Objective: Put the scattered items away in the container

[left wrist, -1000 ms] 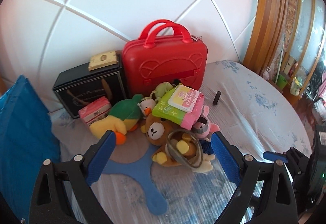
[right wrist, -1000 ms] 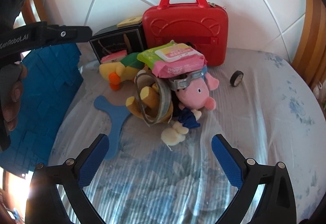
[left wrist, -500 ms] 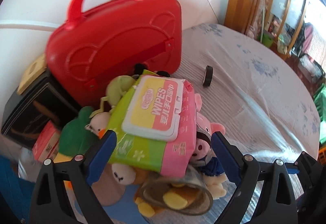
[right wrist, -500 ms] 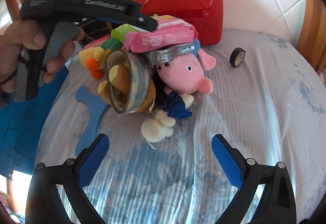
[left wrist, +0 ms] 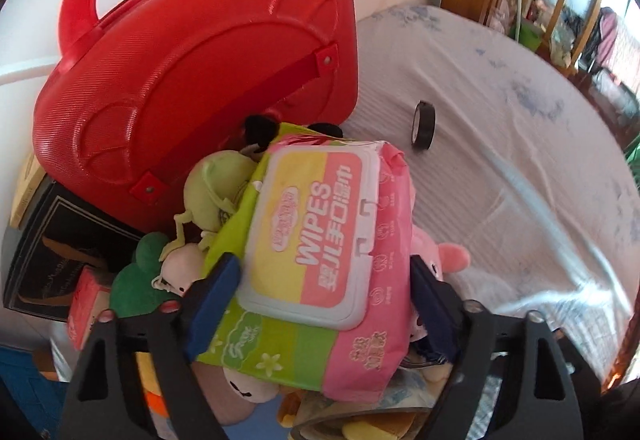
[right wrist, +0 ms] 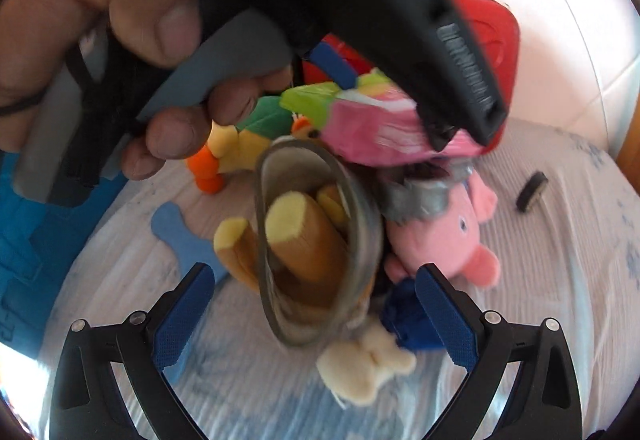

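White padded wall panels back a bed [left wrist: 500,144] spread with a pale, blue-flowered sheet, where a heap of toys lies in front of a red hard-shell case [left wrist: 192,68] standing against the wall. On top of the heap rests a soft pack of wipes [left wrist: 320,260], half lime green and half pink, with a white flip lid printed "WIPES". Under it lie a pink pig plush [right wrist: 452,232], a brown bear plush [right wrist: 296,240] with a wide tape roll [right wrist: 316,248] ringed around its legs, and a green and yellow duck plush [right wrist: 240,136] to the left. A small black tape roll [left wrist: 422,126] stands apart on the sheet to the right.

A second ago the left gripper [left wrist: 324,300] hung wide open well back from the heap; it has since dropped onto it, and its jaws have just been closing, with the wipes pack between them. Its blue pads now sit against the pack's two sides, grasping it. The person's hand [right wrist: 120,32] holding that gripper fills the far left of the right wrist view, pointing steeply down. The right gripper [right wrist: 316,316] has come nearer too, its jaws spread wide on either side of the wide tape roll without touching it.
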`<state>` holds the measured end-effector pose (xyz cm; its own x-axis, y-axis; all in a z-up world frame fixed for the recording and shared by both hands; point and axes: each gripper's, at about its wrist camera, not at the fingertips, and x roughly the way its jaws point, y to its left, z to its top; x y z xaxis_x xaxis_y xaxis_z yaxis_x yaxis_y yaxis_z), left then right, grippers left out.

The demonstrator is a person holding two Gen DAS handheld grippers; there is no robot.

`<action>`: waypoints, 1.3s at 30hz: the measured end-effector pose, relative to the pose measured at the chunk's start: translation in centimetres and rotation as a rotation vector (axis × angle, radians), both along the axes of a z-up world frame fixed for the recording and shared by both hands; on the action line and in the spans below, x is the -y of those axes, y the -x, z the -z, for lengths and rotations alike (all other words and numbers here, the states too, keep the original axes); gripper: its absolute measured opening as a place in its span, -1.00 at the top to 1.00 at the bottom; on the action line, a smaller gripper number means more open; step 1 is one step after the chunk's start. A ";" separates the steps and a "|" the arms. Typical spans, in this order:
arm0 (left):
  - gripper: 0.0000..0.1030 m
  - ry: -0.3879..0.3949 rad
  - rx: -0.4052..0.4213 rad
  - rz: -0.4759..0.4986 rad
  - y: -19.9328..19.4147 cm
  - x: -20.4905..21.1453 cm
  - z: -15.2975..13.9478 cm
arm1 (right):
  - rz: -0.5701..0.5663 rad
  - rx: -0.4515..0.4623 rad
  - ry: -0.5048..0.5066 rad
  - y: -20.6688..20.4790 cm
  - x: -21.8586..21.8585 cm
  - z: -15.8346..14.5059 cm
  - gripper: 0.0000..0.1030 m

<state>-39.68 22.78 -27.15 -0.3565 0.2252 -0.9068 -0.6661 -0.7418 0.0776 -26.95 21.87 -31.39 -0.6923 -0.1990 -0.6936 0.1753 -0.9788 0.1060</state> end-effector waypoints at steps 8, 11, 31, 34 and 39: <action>0.81 -0.075 -0.024 -0.007 -0.6 1.1 -2.3 | 0.049 0.036 -0.034 1.5 0.6 0.5 -0.31; 0.81 -0.087 -0.017 -0.003 -0.8 1.4 -2.2 | 0.039 0.034 -0.036 0.8 0.6 0.4 -0.27; 1.00 -0.232 -0.071 -0.032 -5.9 6.1 -5.1 | 0.013 -0.003 0.042 -8.8 -2.3 -3.3 -0.19; 1.00 -0.235 -0.085 -0.045 -6.7 7.2 -5.7 | 0.018 -0.005 0.068 -10.1 -2.9 -3.9 -0.19; 1.00 -0.245 -0.081 -0.033 -7.1 7.4 -6.0 | 0.048 0.002 0.085 -11.0 -3.6 -4.2 -0.17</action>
<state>-32.56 15.33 -21.12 -0.4367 0.4218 -0.7946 -0.6404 -0.7661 -0.0547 -15.97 25.50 -27.19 -0.7014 -0.2240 -0.6766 0.1283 -0.9735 0.1893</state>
